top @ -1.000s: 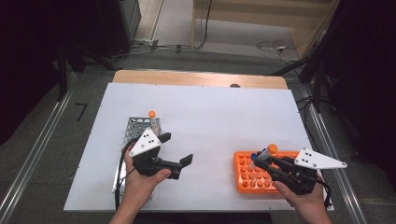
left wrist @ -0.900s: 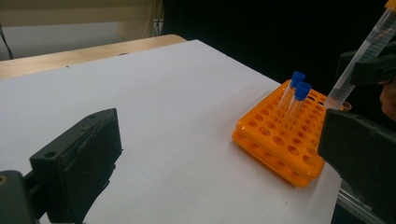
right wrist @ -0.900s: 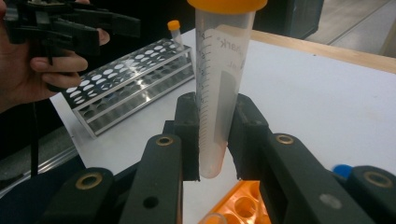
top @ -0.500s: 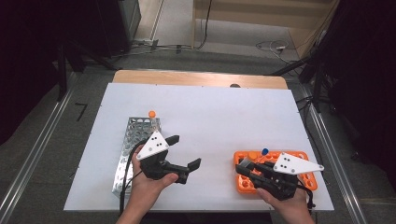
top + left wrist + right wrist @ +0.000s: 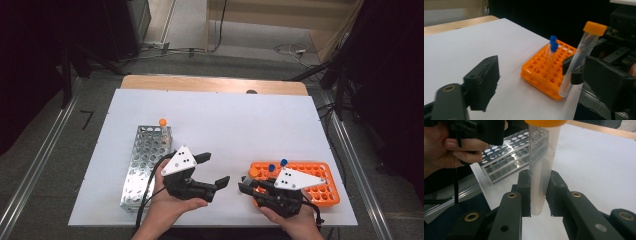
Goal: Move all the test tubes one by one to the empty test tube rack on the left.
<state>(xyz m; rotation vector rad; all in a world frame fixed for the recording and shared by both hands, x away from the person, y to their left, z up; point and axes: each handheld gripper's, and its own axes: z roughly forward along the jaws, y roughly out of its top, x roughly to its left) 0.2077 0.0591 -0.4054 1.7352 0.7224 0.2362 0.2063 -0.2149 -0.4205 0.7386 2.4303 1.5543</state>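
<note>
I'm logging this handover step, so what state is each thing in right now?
Right gripper: shut on the orange-capped tube.
Orange-capped tube: capped, held up off the table.
Left gripper: open, nothing between its jaws, which have just been closing.
Orange rack: flat on the table, two blue-capped tubes upright in it.
Metal rack: on the table, one orange-capped tube at its far end.
</note>
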